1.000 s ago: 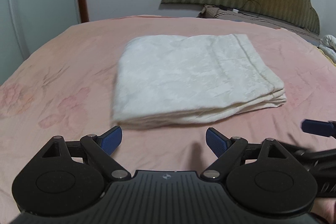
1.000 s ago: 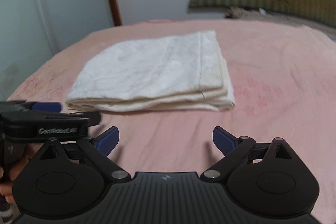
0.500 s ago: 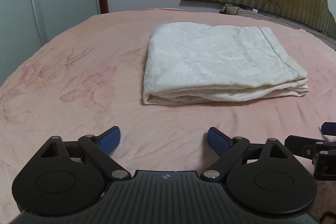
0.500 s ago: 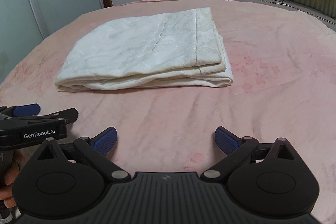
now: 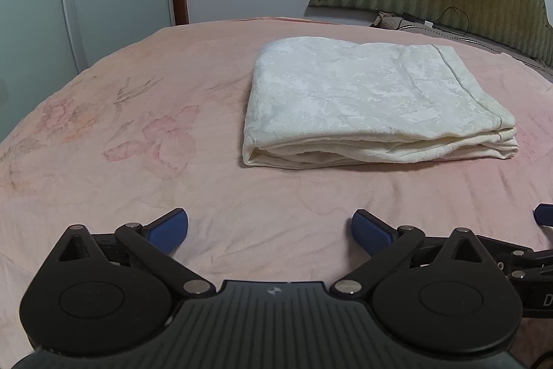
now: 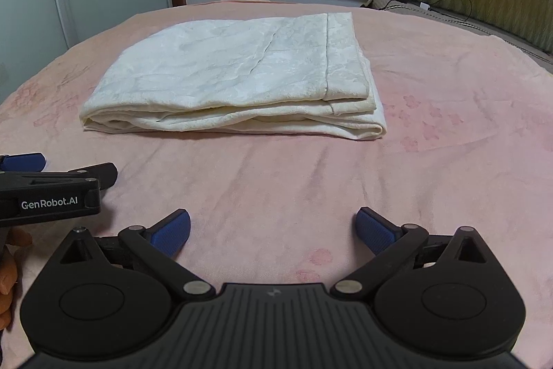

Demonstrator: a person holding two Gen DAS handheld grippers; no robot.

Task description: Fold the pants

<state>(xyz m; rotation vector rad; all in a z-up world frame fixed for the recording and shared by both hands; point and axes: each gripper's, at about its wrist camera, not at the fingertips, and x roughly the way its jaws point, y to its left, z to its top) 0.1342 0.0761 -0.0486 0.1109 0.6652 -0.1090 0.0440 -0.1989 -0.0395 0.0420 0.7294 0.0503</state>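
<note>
Both claws, left (image 5: 269, 227) and right (image 6: 273, 229), are hanging released, left jaws just widening, nothing between; pants (image 5: 373, 102) ahead are looking folded, so next is probably backing off.

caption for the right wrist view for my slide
Open right hand-held gripper above pink bedspread, folded cream pants lying ahead, untouched.

Cream pants (image 6: 238, 75) lie folded in a flat stack on the pink bed (image 6: 449, 134), upper middle of the frame. The right claw (image 6: 273, 232) stands wide apart at bottom centre with nothing between its blue pads. The left claw (image 6: 52, 168) pokes in at the left edge.
</note>
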